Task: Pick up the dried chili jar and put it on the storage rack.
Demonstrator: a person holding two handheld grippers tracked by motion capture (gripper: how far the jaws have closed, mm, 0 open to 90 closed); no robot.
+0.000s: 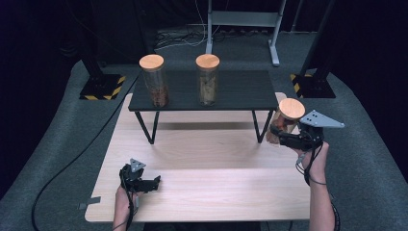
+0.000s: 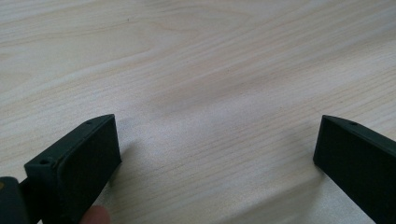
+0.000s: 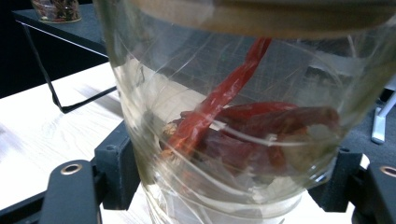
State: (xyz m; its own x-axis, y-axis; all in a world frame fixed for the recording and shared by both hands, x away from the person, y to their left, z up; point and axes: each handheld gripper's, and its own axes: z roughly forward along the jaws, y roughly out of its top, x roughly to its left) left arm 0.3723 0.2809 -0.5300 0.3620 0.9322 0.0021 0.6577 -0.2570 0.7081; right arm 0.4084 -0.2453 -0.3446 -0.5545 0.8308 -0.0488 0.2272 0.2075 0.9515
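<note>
A glass jar (image 1: 284, 122) with a round wooden lid holds dried red chillies (image 3: 243, 126). It leans beside the right leg of the black shelf (image 1: 240, 91), near the table's right edge. My right gripper (image 1: 279, 134) is shut on its lower body, with one black jaw on each side of the glass (image 3: 140, 70). My left gripper (image 1: 153, 183) rests low on the wooden table (image 1: 216, 183) at the front left. It is open, with bare wood between its jaws (image 2: 217, 149).
Two more wooden-lidded jars stand on the black shelf, one with dark reddish contents (image 1: 155, 79) and one with pale contents (image 1: 208, 79). The shelf's thin black legs (image 1: 146, 127) stand on the table's far half. A black cable (image 1: 72, 159) runs over the grey floor at left.
</note>
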